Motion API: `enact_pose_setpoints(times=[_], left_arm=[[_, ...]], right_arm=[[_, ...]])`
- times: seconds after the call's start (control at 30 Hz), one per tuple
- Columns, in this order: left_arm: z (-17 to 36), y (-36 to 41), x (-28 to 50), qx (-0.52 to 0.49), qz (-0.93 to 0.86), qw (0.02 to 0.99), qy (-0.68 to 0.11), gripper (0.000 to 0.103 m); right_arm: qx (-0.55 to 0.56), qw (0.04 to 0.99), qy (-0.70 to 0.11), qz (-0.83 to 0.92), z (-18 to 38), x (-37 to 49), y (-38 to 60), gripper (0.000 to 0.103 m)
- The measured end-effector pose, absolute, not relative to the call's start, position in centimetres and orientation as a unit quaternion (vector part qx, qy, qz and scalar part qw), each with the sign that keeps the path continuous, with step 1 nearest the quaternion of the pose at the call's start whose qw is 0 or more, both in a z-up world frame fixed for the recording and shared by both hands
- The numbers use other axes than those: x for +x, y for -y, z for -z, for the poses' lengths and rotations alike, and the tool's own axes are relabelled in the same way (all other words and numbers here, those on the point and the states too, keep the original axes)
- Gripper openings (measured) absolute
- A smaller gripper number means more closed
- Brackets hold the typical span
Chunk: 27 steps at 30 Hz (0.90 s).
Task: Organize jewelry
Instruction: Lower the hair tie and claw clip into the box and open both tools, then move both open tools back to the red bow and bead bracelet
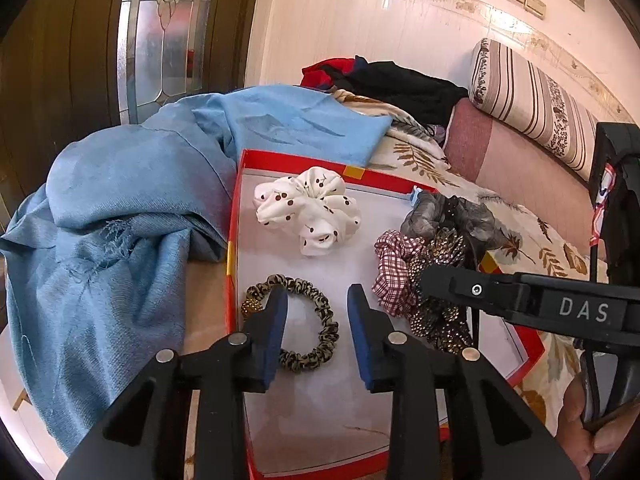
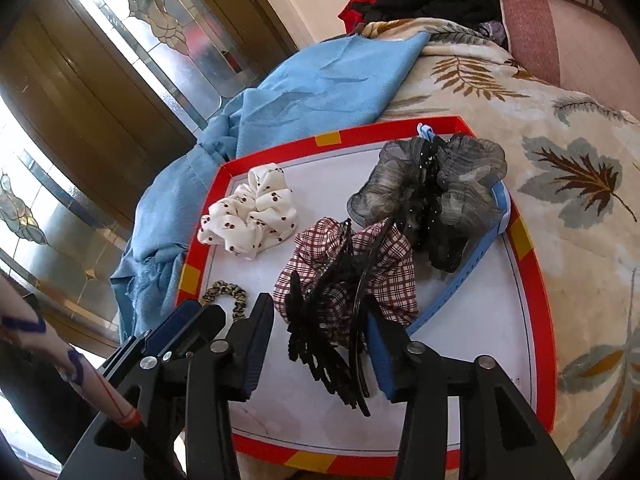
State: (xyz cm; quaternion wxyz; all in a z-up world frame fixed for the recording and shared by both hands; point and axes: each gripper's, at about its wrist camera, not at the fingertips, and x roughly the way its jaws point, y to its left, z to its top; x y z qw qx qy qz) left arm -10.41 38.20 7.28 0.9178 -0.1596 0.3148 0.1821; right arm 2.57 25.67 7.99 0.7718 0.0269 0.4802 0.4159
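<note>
A red-rimmed white tray (image 1: pixel 239 216) (image 2: pixel 532 280) lies on the bed. In it are a white cherry-print scrunchie (image 1: pixel 310 208) (image 2: pixel 250 210), a thin leopard-print hair tie (image 1: pixel 298 322) (image 2: pixel 226 294), a red plaid scrunchie (image 1: pixel 396 262) (image 2: pixel 384 276), a grey organza scrunchie (image 1: pixel 448 216) (image 2: pixel 444 196), a gold-dotted dark scrunchie (image 1: pixel 436 316), a black hair clip (image 2: pixel 328 332) and a blue band (image 2: pixel 472 268). My left gripper (image 1: pixel 318 304) is open, its jaws straddling the leopard hair tie. My right gripper (image 2: pixel 320 312) is open around the black clip and also shows in the left wrist view (image 1: pixel 424 276).
A blue shawl (image 1: pixel 132 208) (image 2: pixel 320 84) is heaped left of the tray. The leaf-print bedspread (image 2: pixel 560 160) lies under it. Dark and red clothes (image 1: pixel 384 76) and a striped bolster (image 1: pixel 532 100) lie at the back. A wood and glass door (image 1: pixel 160 32) stands left.
</note>
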Motion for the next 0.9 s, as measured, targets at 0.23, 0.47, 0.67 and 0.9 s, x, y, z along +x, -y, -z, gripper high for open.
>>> enact_pose_setpoints(times=[0.23, 0.47, 0.67, 0.9], left_arm=[[-8.8, -37.4, -11.2, -0.147, -0.187, 0.924, -0.299, 0.039], [-10.9, -36.1, -11.9, -0.132, -0.188, 0.931, -0.284, 0.039], [-12.7, -34.1, -12.4, -0.115, -0.184, 0.938, -0.271, 0.041], [-14.4, -30.9, -12.7, -0.088, -0.171, 0.947, -0.258, 0.045]], right_arm=[[0.037, 0.777, -0.468, -0.420, -9.5, 1.9, -24.7, 0.050], [0.052, 0.784, -0.452, -0.423, -11.4, 0.9, -22.8, 0.050], [0.070, 0.790, -0.442, -0.419, -12.5, 0.3, -19.9, 0.050], [0.095, 0.799, -0.433, -0.407, -13.3, -0.2, -15.7, 0.051]])
